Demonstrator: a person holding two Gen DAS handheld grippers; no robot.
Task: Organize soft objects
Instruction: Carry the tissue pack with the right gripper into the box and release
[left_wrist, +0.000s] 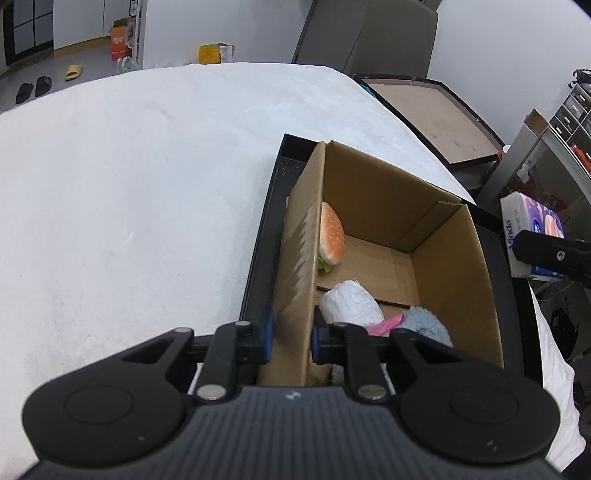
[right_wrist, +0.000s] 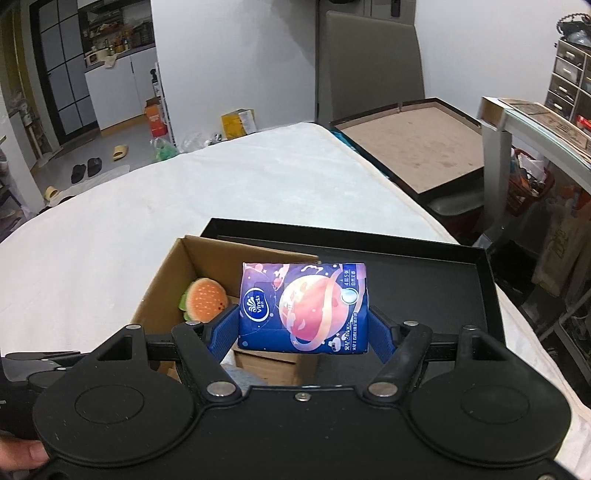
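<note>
An open cardboard box (left_wrist: 454, 266) stands in a black tray (left_wrist: 258, 240) on the white bed. Inside lie a plush burger (left_wrist: 331, 238), a white soft bundle (left_wrist: 351, 304) and a grey-blue and pink plush (left_wrist: 417, 325). My left gripper (left_wrist: 291, 341) is shut on the box's left wall. My right gripper (right_wrist: 303, 325) is shut on a blue Vinda tissue pack (right_wrist: 303, 306), held above the box (right_wrist: 162, 291), beside the burger (right_wrist: 203, 299). The pack also shows at the right edge of the left wrist view (left_wrist: 532, 229).
The white bed cover (left_wrist: 129, 184) spreads left and beyond the tray (right_wrist: 424, 288). A brown framed board (right_wrist: 413, 144) and a grey chair (right_wrist: 369, 62) stand past the bed's right edge. A shelf unit (right_wrist: 535, 122) is at right.
</note>
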